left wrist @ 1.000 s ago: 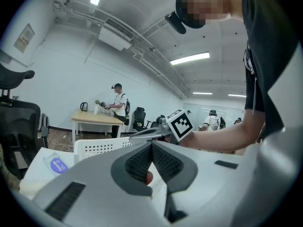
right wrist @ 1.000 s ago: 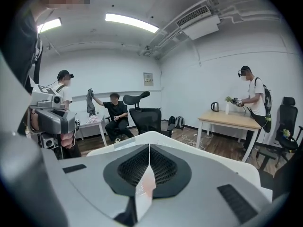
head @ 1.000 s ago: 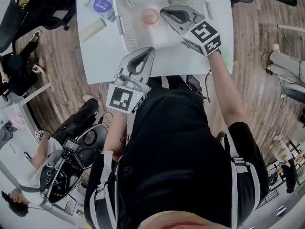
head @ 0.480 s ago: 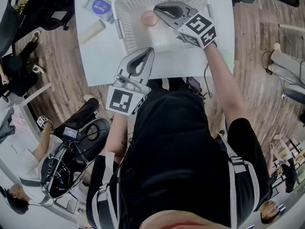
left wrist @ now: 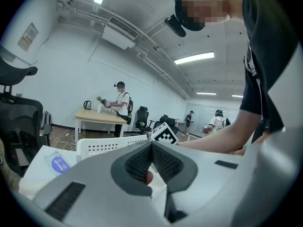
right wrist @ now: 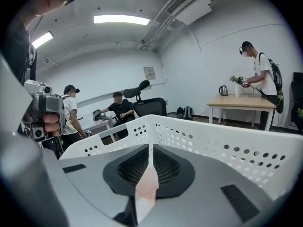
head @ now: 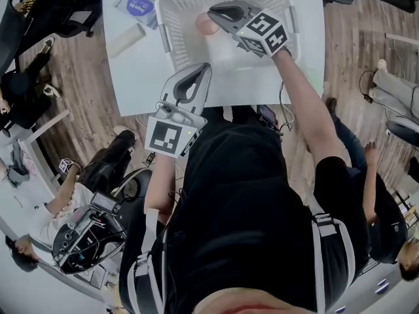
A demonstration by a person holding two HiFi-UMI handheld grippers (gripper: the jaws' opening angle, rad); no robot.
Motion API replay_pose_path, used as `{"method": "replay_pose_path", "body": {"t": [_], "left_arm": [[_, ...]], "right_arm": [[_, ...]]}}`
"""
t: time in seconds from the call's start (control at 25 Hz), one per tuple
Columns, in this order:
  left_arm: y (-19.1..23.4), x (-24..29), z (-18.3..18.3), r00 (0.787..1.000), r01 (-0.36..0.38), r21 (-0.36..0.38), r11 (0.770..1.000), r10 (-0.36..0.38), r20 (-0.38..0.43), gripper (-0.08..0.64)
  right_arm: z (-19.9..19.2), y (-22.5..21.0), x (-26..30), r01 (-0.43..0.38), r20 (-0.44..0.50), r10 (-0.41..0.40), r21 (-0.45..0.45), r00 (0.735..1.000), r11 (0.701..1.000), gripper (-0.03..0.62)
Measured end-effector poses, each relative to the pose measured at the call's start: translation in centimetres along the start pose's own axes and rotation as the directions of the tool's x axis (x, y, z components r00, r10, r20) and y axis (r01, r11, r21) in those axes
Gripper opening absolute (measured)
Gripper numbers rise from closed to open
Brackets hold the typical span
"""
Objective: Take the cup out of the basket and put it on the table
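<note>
Two grippers, both with jaws together: the right gripper (head: 213, 12) hovers inside the basket (head: 171, 38), tips over the right side of the pink cup (head: 203, 26); the left gripper (head: 204, 70) hangs at the near edge of the table (head: 134, 70).

My black short-sleeved T-shirt (head: 249, 195), white-edged straps (head: 325, 241), grey left gripper (head: 205, 70) and right gripper (head: 213, 12), black ribbed pads (right wrist: 165, 167), white cubes (head: 171, 136) bearing black square markers
</note>
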State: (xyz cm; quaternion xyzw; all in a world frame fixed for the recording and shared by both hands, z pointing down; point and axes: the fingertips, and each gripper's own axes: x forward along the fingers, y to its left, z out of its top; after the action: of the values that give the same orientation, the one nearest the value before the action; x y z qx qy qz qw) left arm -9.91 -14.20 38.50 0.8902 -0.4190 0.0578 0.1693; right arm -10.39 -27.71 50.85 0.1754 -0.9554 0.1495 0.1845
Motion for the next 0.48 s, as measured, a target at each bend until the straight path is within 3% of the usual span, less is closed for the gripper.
{"method": "replay_pose_path", "body": {"t": [0.2, 0.32, 0.48], "left_arm": [[0.3, 0.1, 0.0, 1.000, 0.006, -0.002, 1.000, -0.006, 0.011, 0.017], [0.4, 0.4, 0.1, 1.000, 0.009, -0.004, 1.000, -0.009, 0.011, 0.017], [0.6, 0.8, -0.1, 1.000, 0.007, -0.011, 1.000, -0.007, -0.003, 0.017]], "right_arm": [[-1.5, -0.6, 1.1, 0.010, -0.044, -0.009, 0.011, 0.999, 1.000, 0.023], [-1.9, -0.7, 1.5, 0.010, -0.061, -0.010, 0.011, 0.998, 1.000, 0.082], [-2.7, -1.0, 2.1, 0.018, -0.076, -0.016, 0.021, 0.997, 1.000, 0.086]]}}
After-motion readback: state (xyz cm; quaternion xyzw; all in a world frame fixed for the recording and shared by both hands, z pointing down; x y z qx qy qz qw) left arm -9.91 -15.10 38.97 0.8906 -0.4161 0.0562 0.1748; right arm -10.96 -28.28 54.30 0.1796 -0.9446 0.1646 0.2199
